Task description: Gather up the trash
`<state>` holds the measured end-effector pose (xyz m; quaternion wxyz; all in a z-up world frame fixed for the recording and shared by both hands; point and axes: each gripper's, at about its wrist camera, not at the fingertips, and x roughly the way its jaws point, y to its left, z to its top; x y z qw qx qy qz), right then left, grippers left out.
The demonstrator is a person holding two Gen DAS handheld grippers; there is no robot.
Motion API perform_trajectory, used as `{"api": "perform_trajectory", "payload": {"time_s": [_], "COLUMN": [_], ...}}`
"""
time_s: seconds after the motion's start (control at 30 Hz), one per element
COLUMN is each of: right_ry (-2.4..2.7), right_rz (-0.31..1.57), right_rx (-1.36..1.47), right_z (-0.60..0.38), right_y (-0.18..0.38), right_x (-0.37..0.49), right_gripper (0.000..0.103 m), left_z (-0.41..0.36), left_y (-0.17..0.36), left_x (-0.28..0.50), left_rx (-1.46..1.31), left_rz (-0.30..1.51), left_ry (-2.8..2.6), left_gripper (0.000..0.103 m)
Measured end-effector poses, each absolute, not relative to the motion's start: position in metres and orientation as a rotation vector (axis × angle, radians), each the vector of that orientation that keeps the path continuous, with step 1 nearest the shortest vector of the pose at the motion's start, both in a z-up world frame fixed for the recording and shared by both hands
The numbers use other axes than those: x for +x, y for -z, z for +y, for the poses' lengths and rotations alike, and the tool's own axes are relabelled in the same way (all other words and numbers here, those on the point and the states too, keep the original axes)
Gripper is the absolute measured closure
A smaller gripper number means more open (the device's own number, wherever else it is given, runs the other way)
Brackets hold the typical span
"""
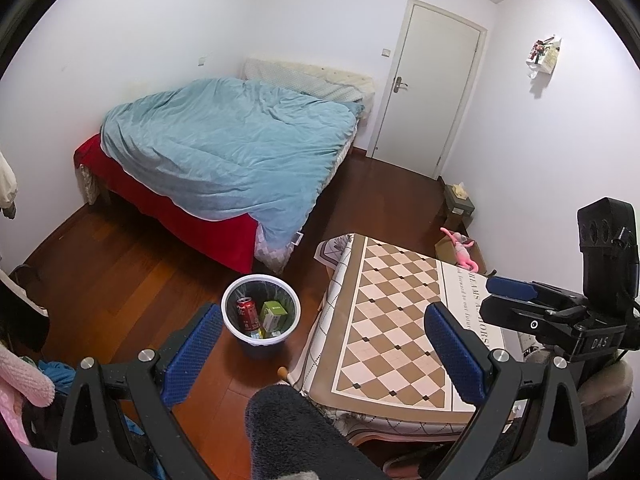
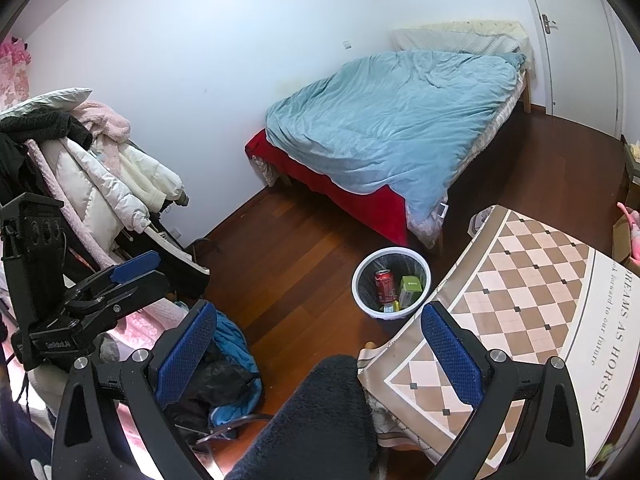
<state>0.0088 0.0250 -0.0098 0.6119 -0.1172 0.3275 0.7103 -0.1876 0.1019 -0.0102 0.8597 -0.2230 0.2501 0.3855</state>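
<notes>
A white trash bin (image 1: 261, 278) with a dark liner stands on the wood floor between the bed and the table. Inside it lie a red can (image 1: 247, 314) and a green carton (image 1: 274, 314). The right wrist view shows the same bin (image 2: 391, 250), can (image 2: 385, 287) and carton (image 2: 411, 290). My left gripper (image 1: 322, 316) is open and empty, held above and nearer than the bin. My right gripper (image 2: 318, 316) is also open and empty. Each gripper appears side-on in the other's view: the right gripper (image 1: 512, 288) over the table, the left gripper (image 2: 136, 264) by the clothes.
A low table with a checkered cloth (image 1: 400, 320) sits right of the bin. The bed with a blue duvet (image 1: 232, 140) fills the back. A shut door (image 1: 432, 92) is at the far right, a clothes pile (image 2: 100, 168) at the left. A dark fleecy limb (image 2: 320, 412) lies below.
</notes>
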Motion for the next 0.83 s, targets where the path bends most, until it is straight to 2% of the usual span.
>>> {"api": "perform_trajectory", "payload": {"time_s": [0.83], "right_ry": [-1.637], "right_rz": [0.748], "right_rx": [-0.274], "right_z": [0.0194], "right_y": [0.0112], "right_x": [0.0101], "right_gripper": [0.000], "left_z": [0.1012], "left_y": [0.0088], "left_x": [-0.1860], "left_rx": [-0.473], "left_rz": [0.522], "left_ry": [-0.800], "left_gripper": [0.000]}}
